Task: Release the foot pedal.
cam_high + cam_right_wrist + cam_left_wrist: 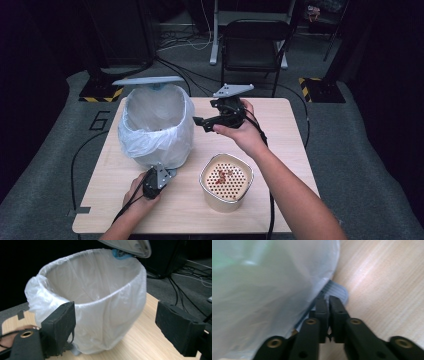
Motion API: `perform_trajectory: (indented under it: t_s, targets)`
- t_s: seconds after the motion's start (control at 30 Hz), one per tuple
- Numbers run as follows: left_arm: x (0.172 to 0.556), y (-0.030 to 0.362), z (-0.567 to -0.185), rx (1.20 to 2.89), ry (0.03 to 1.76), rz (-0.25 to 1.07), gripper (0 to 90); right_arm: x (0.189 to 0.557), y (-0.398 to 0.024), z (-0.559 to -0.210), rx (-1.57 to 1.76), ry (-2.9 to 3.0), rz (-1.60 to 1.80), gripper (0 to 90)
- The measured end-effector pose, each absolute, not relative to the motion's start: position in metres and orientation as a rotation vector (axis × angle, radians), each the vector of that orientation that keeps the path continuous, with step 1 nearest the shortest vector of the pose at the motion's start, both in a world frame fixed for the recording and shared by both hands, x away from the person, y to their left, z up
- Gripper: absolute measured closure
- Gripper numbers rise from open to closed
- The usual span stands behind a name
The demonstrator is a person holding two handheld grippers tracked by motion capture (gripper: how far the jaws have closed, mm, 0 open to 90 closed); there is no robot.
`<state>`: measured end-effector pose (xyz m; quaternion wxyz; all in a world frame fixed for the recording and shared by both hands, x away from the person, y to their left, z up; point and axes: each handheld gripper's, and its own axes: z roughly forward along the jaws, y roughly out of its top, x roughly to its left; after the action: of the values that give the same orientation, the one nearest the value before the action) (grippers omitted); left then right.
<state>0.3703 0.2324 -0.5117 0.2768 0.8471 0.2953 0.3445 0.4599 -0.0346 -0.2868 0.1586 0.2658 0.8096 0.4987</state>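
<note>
Pedal bin (156,125) with white liner (95,315), upper left of the high view on the worktop (280,125); lid (148,80) raised at the rear rim. Perforated strainer cup (226,182) with reddish scraps, lower centre — well apart from the bin mouth.

Left tool (329,305), lower left of the high view: jaws almost pressed together, a narrow slit between them, tips on the grey ribbed pedal (338,290) at the bin's foot, nothing pinched. Right tool (115,322), upper centre of the high view: jaws spread wide, empty, aimed at the bin's side wall from just beside it.

Likely step in hand: holding the lid up by the pedal while the free tool goes for the strainer cup.

For a clean result:
- Steady downward pressure on the pedal's middle — tips kept clear of the liner skirt hanging just beside it.
- Bin not to slide on the worktop under that push.
- Right tool brought down to the cup's rim, closed on the wall, not on the perforated insert.
- Cup carried level, tipped over the open mouth only.
</note>
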Motion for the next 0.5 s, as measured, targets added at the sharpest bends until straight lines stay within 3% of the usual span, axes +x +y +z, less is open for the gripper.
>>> perform_trajectory:
  t_s: [0.1, 0.23, 0.5]
  targets:
    - [0.368, 0.235, -0.507, 2.232, 0.820, 0.817, 64.0, 0.457, -0.043, -0.289, 0.766, 2.321, 1.402, 17.2]
    - [0.361, 0.228, -0.503, 2.242, 0.778, 0.820, 55.5, 0.451, -0.053, -0.292, 0.746, 2.328, 1.361, 18.1]
    - [0.350, 0.220, -0.489, 2.208, 0.776, 0.717, 48.6, 0.437, -0.080, -0.291, 0.755, 2.286, 1.376, 19.2]
